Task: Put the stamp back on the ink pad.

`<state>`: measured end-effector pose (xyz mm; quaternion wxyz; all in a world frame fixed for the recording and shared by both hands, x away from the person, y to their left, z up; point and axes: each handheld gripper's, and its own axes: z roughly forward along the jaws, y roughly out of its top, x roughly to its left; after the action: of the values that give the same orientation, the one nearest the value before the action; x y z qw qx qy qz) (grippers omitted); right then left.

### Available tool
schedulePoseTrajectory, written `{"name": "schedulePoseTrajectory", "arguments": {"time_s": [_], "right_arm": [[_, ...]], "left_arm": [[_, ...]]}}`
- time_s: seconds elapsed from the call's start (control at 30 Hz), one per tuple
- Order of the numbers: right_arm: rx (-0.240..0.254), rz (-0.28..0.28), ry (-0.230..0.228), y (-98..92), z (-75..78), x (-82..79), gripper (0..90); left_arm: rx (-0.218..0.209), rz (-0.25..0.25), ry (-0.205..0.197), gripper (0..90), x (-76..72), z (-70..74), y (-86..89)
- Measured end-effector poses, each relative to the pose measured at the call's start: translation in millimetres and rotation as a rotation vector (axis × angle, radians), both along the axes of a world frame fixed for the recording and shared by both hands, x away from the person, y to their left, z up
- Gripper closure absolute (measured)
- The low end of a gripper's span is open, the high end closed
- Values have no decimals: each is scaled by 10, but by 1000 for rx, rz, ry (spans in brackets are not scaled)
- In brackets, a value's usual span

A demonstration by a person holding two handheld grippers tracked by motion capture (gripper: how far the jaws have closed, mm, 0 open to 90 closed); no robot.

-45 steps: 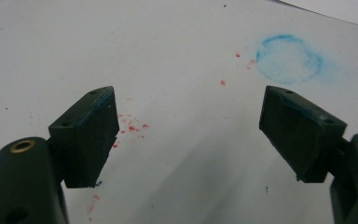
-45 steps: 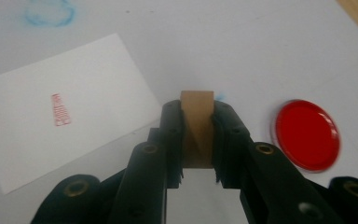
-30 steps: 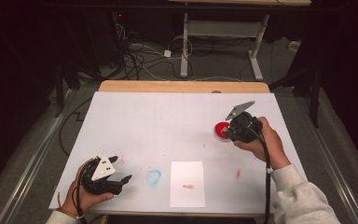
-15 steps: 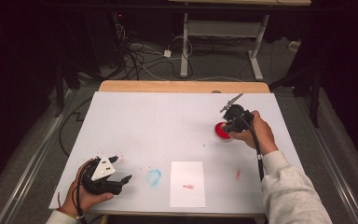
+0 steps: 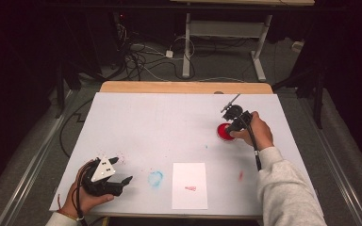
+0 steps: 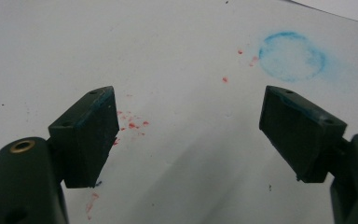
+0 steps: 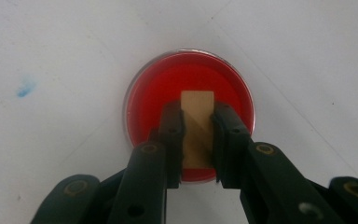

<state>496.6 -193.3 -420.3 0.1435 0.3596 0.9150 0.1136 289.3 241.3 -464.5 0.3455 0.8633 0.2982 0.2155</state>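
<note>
- Over the red dish [image 7: 189, 98], the right gripper [image 7: 197, 140] has its jaws clamped on a small pale wooden block [image 7: 196, 128]; the block's lower end is hidden from the camera, so whether it touches the red paint cannot be told.
- From the high view the dish [image 5: 223, 132] is half covered by the right gripper [image 5: 233, 123] and the hand [image 5: 257, 134] holding it, and the block cannot be made out there.
- The dish is round and shallow with a clear rim, filled with flat bright red; the block is a light tan rectangle standing upright between the pads.
- Well away from the dish, toward the near left corner of the table [image 5: 169, 117], the left gripper [image 5: 115, 176] rests low in the left hand [image 5: 82, 195], its jaws wide apart with nothing between them.
- Just ahead of those open jaws [image 6: 186, 135] lie red specks [image 6: 130, 123] and a faint blue ring mark [image 6: 291, 56] on the white surface.
- A white sheet of paper [image 5: 189, 186] with a small red print lies near the front edge, nearer the person than the dish and to its left; the blue ring [image 5: 155, 178] sits just left of the sheet.
- A faint red smear [image 5: 240, 175] shows near the sleeve [image 5: 283, 188], nearer than the dish.
- Beyond the table's wooden far edge the room is dark, with cables [image 5: 141, 56] on the floor and a metal frame's legs [image 5: 259, 52].
</note>
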Motion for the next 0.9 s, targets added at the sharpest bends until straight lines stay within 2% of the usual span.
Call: {"name": "schedulePoseTrajectory", "arguments": {"time_s": [0.3,0.4,0.8,0.9], "right_arm": [[20,-12,17,-11,-25,33,760],[34,-33,27,-19,-30,33,761],[13,-22,15,5,-34,26,761],[23,-23,16,-7,-32,28,760]], "left_arm": [[4,-3,2,192,1,-5,-6],[4,-4,2,192,-1,-5,-9],[0,2,1,192,-3,-2,-5],[0,3,1,193,0,0,-3]]}}
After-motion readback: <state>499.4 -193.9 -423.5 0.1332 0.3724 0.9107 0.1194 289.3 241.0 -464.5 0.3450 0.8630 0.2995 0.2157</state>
